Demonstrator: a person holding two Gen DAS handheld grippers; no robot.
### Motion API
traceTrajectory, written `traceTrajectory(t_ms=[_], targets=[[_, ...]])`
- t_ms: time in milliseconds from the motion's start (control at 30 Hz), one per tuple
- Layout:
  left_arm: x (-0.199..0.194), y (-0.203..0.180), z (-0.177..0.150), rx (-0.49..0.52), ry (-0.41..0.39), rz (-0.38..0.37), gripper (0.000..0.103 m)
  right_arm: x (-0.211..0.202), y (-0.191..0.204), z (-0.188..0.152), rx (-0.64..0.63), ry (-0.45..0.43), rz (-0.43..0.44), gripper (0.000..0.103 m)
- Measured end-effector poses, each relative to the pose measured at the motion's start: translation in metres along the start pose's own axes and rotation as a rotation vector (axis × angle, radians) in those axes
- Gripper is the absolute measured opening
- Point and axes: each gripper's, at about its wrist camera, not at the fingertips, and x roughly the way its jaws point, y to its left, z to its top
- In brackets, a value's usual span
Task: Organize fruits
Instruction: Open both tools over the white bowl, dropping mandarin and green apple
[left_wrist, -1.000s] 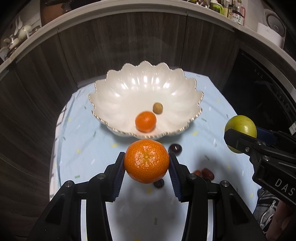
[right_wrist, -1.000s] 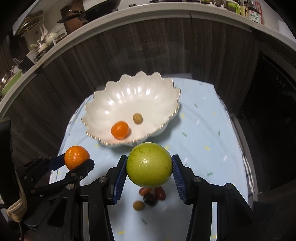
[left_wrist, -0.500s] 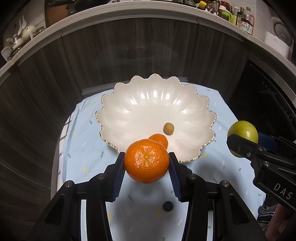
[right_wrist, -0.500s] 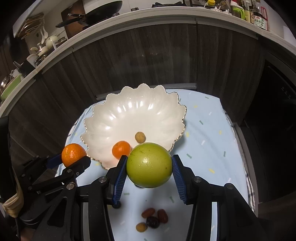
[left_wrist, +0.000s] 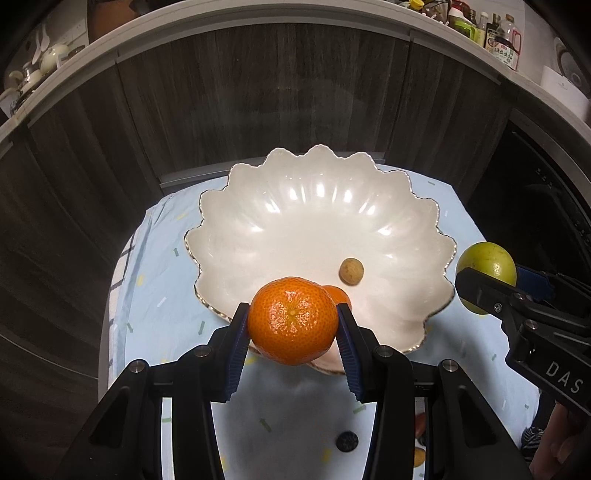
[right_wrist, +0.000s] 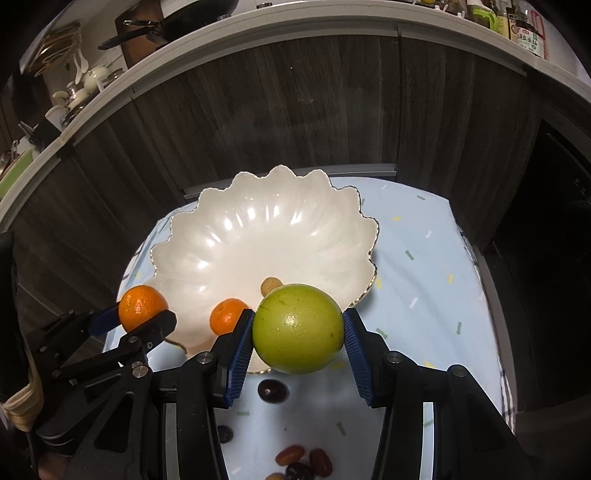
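Note:
My left gripper (left_wrist: 291, 325) is shut on a large mandarin (left_wrist: 293, 320), held over the near rim of the white scalloped bowl (left_wrist: 295, 221). My right gripper (right_wrist: 298, 330) is shut on a green round fruit (right_wrist: 298, 328), also at the bowl's near rim. Inside the bowl (right_wrist: 258, 236) lie a smaller mandarin (right_wrist: 227, 315), partly hidden, and a small tan fruit (left_wrist: 351, 271). In the right wrist view the left gripper (right_wrist: 147, 314) with its mandarin (right_wrist: 142, 308) shows at the left; in the left wrist view the green fruit (left_wrist: 487, 266) shows at the right.
The bowl stands on a light blue cloth (right_wrist: 424, 295) over a small table. Loose small fruits lie on the cloth: a dark grape (right_wrist: 272, 390), a dark berry (left_wrist: 347, 441), and several reddish and dark ones (right_wrist: 303, 461). Dark wood cabinets (left_wrist: 258, 110) rise close behind.
Both grippers have moved forward toward the bowl with their fruits; the bowl now looks larger and nearer, and the loose fruits on the cloth have slid toward the bottom of the views.

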Motion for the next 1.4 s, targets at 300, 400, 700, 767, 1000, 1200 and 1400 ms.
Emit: traceTrajectory(t_ms=[300, 400, 700, 767, 1000, 1200, 1400], targets=[[0.020, 0.010, 0.002, -0.017, 0.024, 0.000, 0.045, 0.024, 0.003, 0.004, -0.012, 0.029, 0.002, 0.048], [0.025, 0.014, 0.003, -0.021, 0.029, 0.000, 0.045, 0.031, 0.003, 0.004, -0.013, 0.039, 0.003, 0.048], [0.034, 0.018, 0.007, -0.026, 0.033, -0.006, 0.045, 0.044, 0.003, 0.006, -0.017, 0.053, 0.003, 0.048], [0.036, 0.018, 0.008, -0.026, 0.035, -0.007, 0.045, 0.047, 0.003, 0.006, -0.018, 0.058, 0.002, 0.049], [0.042, 0.017, 0.007, -0.029, 0.052, -0.021, 0.046, 0.056, 0.002, 0.006, -0.023, 0.082, -0.005, 0.049], [0.040, 0.017, 0.005, -0.038, 0.035, 0.001, 0.068, 0.058, 0.002, 0.007, -0.024, 0.082, -0.010, 0.062], [0.037, 0.018, 0.008, -0.042, 0.032, 0.009, 0.075, 0.049, 0.003, 0.012, -0.028, 0.041, -0.045, 0.078]])
